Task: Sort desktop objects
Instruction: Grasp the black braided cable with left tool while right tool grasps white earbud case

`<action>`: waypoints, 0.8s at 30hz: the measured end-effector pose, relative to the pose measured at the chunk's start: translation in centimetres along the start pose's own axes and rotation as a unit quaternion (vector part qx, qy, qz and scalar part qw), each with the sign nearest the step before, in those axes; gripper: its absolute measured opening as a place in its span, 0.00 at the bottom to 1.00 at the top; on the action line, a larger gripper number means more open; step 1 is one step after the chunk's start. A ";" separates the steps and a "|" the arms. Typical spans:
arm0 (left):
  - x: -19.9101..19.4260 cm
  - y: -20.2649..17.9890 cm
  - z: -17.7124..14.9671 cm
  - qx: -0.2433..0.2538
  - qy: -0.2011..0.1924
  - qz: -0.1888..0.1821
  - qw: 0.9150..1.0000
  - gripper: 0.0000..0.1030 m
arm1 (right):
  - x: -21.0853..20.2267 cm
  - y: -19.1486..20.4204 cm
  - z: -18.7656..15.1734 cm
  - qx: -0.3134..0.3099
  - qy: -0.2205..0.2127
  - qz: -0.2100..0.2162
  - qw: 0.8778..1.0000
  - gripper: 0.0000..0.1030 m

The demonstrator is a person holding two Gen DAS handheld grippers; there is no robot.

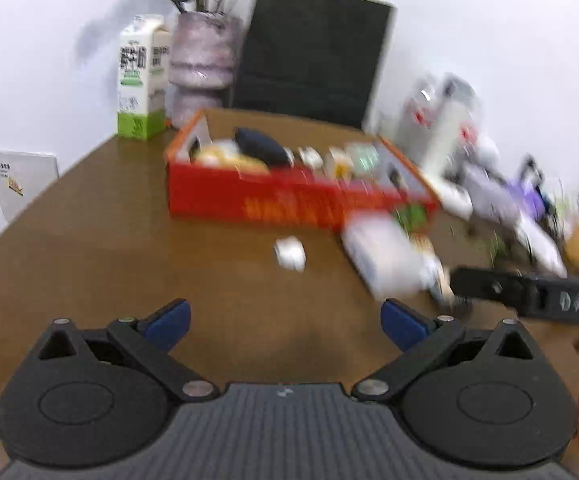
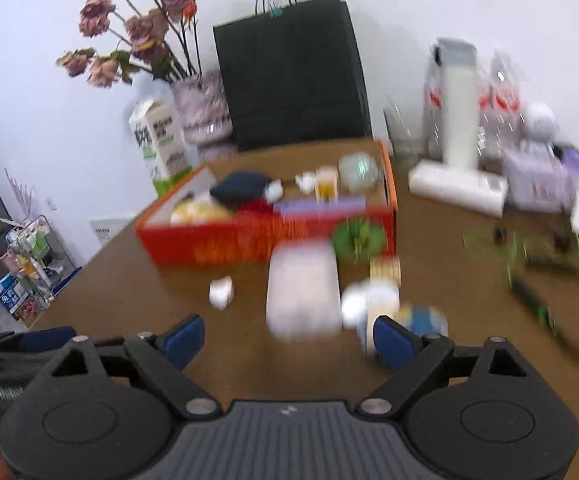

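Brown table (image 2: 129, 300), crowded along the back and right: black bag (image 2: 289, 76) against the wall, vase (image 2: 203, 112) and carton (image 2: 161, 140) at back left, white appliance (image 2: 459, 128) and purple clutter at back right. Red box (image 2: 265, 240) mid-table, already loaded with a dark pouch (image 2: 241, 190), a yellow item and small packets. Just in front of the box: white pack (image 2: 303, 288), a blue-and-white item (image 2: 409, 316) right of it, a small white lump (image 2: 221, 292) lying apart to the left. Both views smeared by motion; small items hard to identify. Left gripper (image 1: 285, 322) spread wide, empty, over bare wood. Right gripper (image 2: 289, 338) likewise wide and empty, low and near the white pack, right finger overlapping the blue-and-white item in view; contact cannot be told. Risks, as judged: right finger nudging the blue-and-white item or shoving the pack into the box wall on a fast approach; a blurred, hurried close missing its target; the two grippers fouling each other, being just beside one another. Open room: broad bare wood at front left and front centre, clear to the left edge. Tight room: right side and the strip between pack and box.
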State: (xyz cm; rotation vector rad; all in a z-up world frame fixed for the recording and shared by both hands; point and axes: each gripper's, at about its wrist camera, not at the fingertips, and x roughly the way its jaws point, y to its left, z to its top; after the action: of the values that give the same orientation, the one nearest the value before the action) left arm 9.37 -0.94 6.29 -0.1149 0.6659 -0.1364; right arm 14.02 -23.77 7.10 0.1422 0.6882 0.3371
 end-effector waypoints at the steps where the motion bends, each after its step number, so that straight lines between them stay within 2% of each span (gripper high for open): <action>1: -0.5 -0.6 -1.5 0.020 -0.002 -0.012 1.000 1.00 | -0.4 0.1 -1.5 -0.001 0.004 -0.002 1.000 0.88; 4: -2.0 -1.8 -4.4 0.067 -0.013 -0.018 0.998 1.00 | -1.9 0.3 -5.4 -0.014 0.002 -0.002 1.000 0.88; 6: -2.5 -2.3 -5.6 0.086 -0.006 -0.023 0.996 1.00 | -3.2 0.1 -7.2 -0.001 0.000 0.010 1.000 0.88; 10: -3.1 -3.3 -7.1 0.111 0.003 -0.059 0.992 0.98 | -5.3 0.1 -9.6 -0.005 -0.008 0.013 1.000 0.88; 12: -2.5 -3.9 -7.3 0.121 0.011 -0.058 0.991 0.91 | -6.3 -0.1 -10.3 -0.006 -0.016 0.002 1.000 0.88; 14: -1.7 -4.4 -7.2 0.126 0.026 -0.057 0.990 0.71 | -6.9 -0.5 -10.6 -0.008 -0.022 -0.006 1.000 0.88; 15: -1.2 -4.6 -7.1 0.124 0.037 -0.064 0.990 0.66 | -7.1 -0.7 -10.7 -0.009 -0.023 -0.014 1.000 0.88; 17: -0.3 -5.0 -7.0 0.122 0.057 -0.073 0.988 0.48 | -7.3 -1.3 -10.7 -0.002 -0.024 -0.028 0.999 0.88; 21: 0.1 -6.3 -7.6 0.161 0.048 -0.054 0.984 0.47 | -7.3 -2.5 -10.6 0.014 -0.030 -0.029 0.999 0.88; 22: 0.1 -6.5 -7.6 0.162 0.046 -0.053 0.984 0.42 | -7.0 -2.8 -10.5 0.017 -0.029 -0.028 0.999 0.88; 23: 0.1 -6.5 -7.7 0.158 0.043 -0.056 0.985 0.26 | -6.7 -2.8 -10.4 0.020 -0.028 -0.029 0.999 0.88; 24: 0.1 -6.5 -7.7 0.154 0.040 -0.051 0.986 0.24 | -6.4 -2.9 -10.3 0.021 -0.027 -0.031 0.999 0.88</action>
State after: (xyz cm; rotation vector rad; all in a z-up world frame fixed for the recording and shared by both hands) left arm 4.07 -7.87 1.24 0.1559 0.7121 -0.3426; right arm 3.54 -28.51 2.37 0.1693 0.6448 0.2589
